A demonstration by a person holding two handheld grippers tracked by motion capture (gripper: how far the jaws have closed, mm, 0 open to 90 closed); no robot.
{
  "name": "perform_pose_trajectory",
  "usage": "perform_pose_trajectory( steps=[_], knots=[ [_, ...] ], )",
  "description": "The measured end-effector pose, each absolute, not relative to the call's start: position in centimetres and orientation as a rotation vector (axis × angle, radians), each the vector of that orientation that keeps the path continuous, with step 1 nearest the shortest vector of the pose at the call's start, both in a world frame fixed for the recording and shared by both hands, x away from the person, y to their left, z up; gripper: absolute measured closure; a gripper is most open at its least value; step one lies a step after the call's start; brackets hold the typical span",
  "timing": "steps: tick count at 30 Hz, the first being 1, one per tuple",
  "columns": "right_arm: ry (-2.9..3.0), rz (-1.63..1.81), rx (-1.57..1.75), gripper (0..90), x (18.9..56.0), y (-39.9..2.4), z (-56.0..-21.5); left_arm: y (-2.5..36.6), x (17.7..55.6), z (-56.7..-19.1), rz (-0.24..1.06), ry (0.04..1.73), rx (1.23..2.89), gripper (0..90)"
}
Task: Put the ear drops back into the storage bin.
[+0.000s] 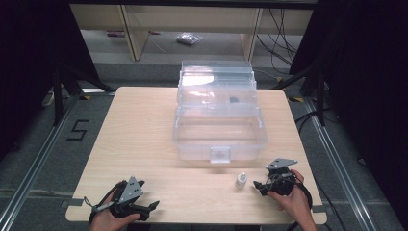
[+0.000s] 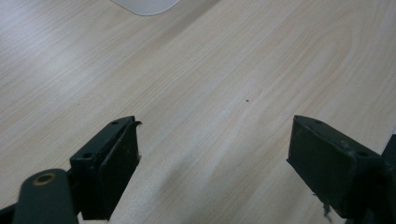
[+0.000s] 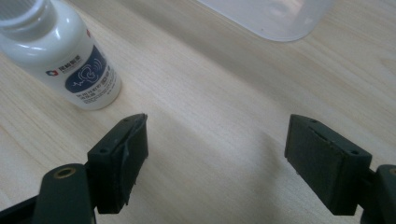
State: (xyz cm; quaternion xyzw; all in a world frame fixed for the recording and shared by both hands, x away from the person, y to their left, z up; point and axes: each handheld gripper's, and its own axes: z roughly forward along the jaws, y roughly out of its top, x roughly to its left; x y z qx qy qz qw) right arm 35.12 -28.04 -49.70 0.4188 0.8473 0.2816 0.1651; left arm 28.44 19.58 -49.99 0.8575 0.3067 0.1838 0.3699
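Note:
A small white bottle (image 1: pixel 240 180) with a blue label stands upright on the wooden table (image 1: pixel 144 144), in front of a clear plastic box (image 1: pixel 219 130) whose lid is raised. My right gripper (image 1: pixel 258 186) rests on the table just right of the bottle, open and empty. In the right gripper view the bottle (image 3: pixel 70 60) stands ahead and left of the right gripper (image 3: pixel 217 154), outside the jaws. My left gripper (image 1: pixel 153 206) lies near the table's front left edge, open. In the left gripper view the left gripper (image 2: pixel 215 154) has bare wood between its jaws.
The clear box has a front latch (image 1: pixel 220 154) and a small dark item (image 1: pixel 234 100) in its upper tray. A corner of the box (image 3: pixel 275 18) shows ahead of the right jaws. Black stands and cables flank the table on the floor.

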Motion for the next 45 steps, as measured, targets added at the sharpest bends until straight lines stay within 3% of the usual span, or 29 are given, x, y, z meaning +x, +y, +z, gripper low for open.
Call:
perform_pose_trajectory(
  steps=[23,45],
  knots=[
    [2.45,0.834,1.172,22.5,34.9,-27.9,-48.2,19.6,28.5,-50.0,0.474,0.776,2.209,16.0],
    [2.522,0.802,1.059,25.1,33.6,-25.1,-45.5,19.5,28.6,-50.1,0.475,0.777,2.215,16.0]
  ],
)
